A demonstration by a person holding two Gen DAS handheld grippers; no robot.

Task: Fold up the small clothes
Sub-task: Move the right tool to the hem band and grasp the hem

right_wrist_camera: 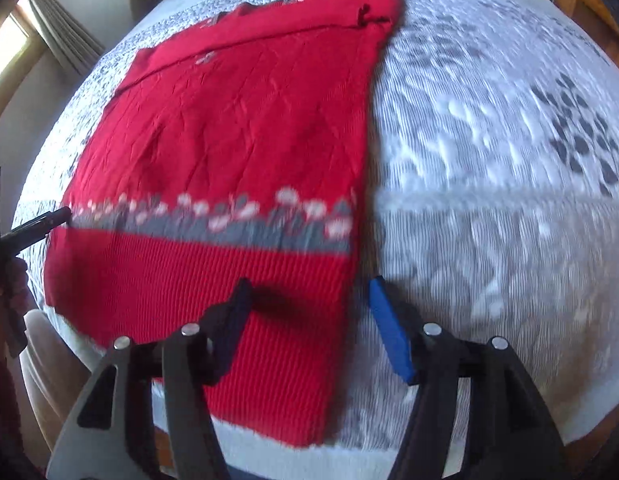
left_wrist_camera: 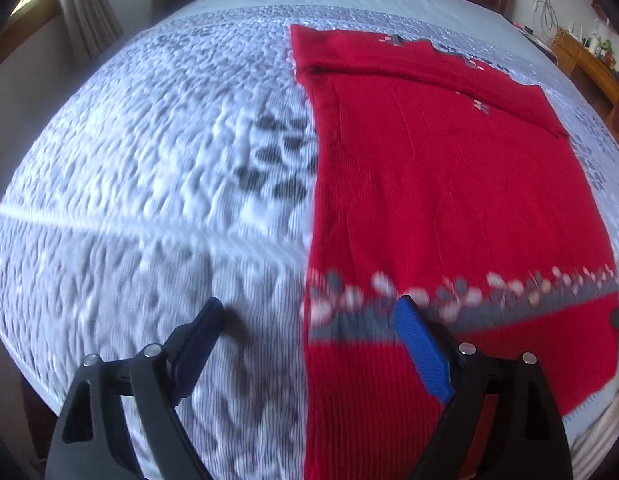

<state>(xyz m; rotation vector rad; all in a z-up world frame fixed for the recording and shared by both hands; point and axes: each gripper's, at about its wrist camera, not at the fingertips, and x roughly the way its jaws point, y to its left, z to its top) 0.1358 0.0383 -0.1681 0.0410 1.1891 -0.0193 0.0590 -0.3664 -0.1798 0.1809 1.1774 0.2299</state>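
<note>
Both grippers, left (left_wrist_camera: 309, 312) and right (right_wrist_camera: 309, 292), are hanging open and empty, straddling opposite edges of the sweater (left_wrist_camera: 449, 184) lying beneath them on the bed (left_wrist_camera: 149, 160).

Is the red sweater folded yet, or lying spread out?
Partly folded: red sweater lies flat, sleeves folded across its far end.

Daylight is coming in from a window (right_wrist_camera: 9, 46) at the upper left; motion blur is smearing the bedspread (left_wrist_camera: 149, 168) (worst low down), and fisheye distortion is bending the edges.
</note>
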